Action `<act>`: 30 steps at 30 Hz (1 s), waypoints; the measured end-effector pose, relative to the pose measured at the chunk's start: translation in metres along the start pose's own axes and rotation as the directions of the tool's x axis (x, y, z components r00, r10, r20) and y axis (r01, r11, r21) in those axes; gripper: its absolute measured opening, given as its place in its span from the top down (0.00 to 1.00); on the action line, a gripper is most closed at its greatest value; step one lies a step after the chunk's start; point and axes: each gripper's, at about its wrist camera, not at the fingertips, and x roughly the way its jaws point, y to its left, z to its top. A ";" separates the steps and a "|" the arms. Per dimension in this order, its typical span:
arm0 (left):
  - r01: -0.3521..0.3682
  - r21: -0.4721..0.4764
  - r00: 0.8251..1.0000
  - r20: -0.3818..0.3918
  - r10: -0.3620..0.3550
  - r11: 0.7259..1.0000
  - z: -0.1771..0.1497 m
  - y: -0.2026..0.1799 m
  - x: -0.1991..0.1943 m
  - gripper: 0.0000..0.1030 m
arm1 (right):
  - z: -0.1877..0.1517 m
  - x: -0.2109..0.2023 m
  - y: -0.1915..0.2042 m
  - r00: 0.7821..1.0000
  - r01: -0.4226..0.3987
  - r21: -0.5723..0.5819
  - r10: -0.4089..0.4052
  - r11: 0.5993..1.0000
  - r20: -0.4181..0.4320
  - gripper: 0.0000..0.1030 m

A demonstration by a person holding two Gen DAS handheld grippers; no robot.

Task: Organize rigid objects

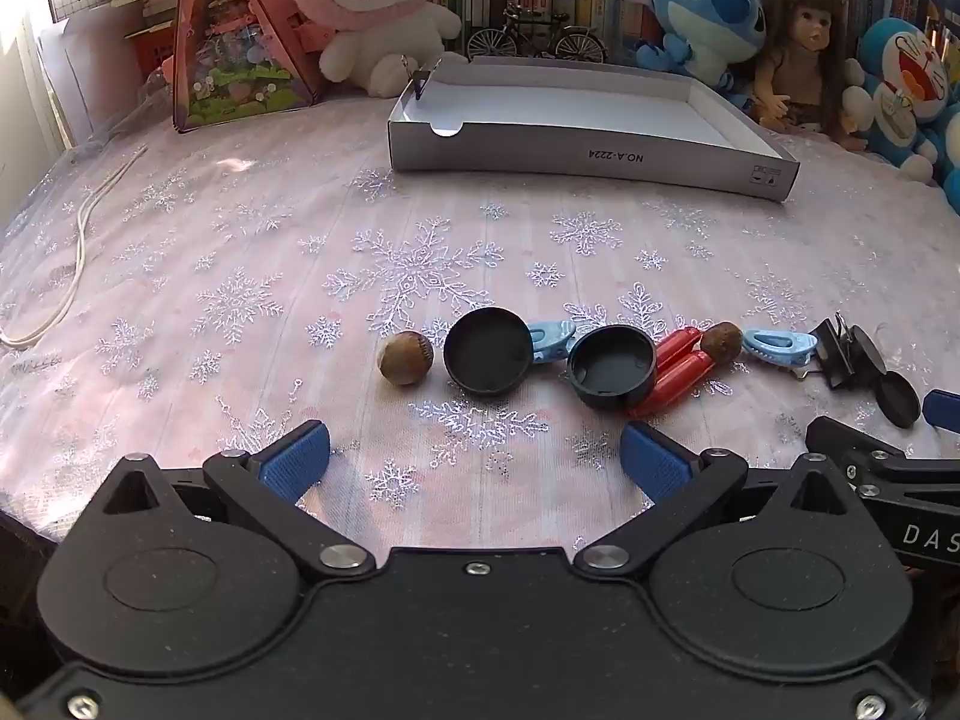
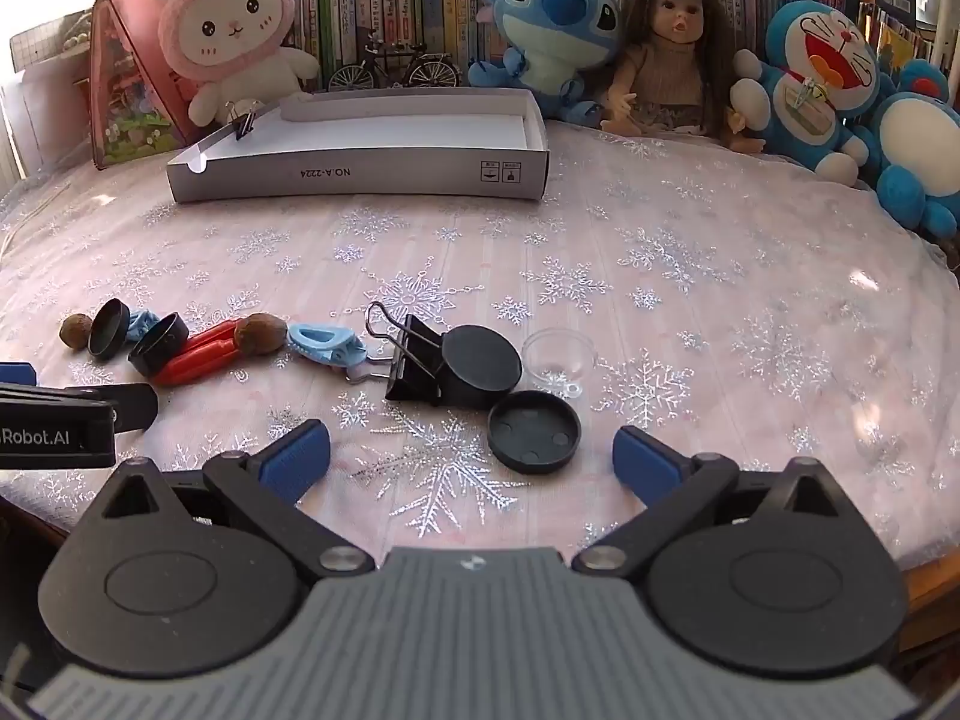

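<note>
Where toys line bookshelves, snowflake tablecloth, grey box, scattered clips.

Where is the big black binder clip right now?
In the right wrist view the black binder clip lies on the tablecloth left of centre, between the light blue clip and a black round lid leaning against it.

Pink bunny plush sits at eleven o'clock, model bicycle at twelve, doll and Doraemon plush toward one.
</note>
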 end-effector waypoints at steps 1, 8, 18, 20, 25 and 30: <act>0.001 0.001 1.000 0.001 -0.001 1.000 0.000 0.000 0.000 0.00 | 0.000 0.000 0.000 1.000 0.001 0.001 -0.001 1.000 0.003 0.00; 0.009 0.008 1.000 0.008 -0.009 1.000 0.001 -0.002 -0.001 0.00 | 0.000 0.000 -0.001 1.000 0.000 0.000 0.000 1.000 0.020 0.00; 0.006 -0.004 1.000 0.000 -0.006 1.000 0.000 0.001 0.000 0.00 | 0.000 0.000 0.000 1.000 0.007 -0.001 -0.007 1.000 0.003 0.00; 0.006 -0.004 1.000 0.000 -0.006 1.000 0.000 0.001 0.000 0.00 | 0.000 -0.001 0.000 1.000 0.006 -0.001 -0.006 1.000 0.002 0.00; 0.006 -0.004 1.000 0.001 -0.006 1.000 0.000 0.001 0.000 0.00 | -0.001 0.005 0.000 1.000 -0.003 -0.007 0.003 1.000 -0.003 0.00; 0.006 -0.005 1.000 0.001 -0.006 1.000 0.001 0.001 0.000 0.00 | -0.001 0.004 -0.001 1.000 -0.007 -0.009 0.007 1.000 -0.004 0.00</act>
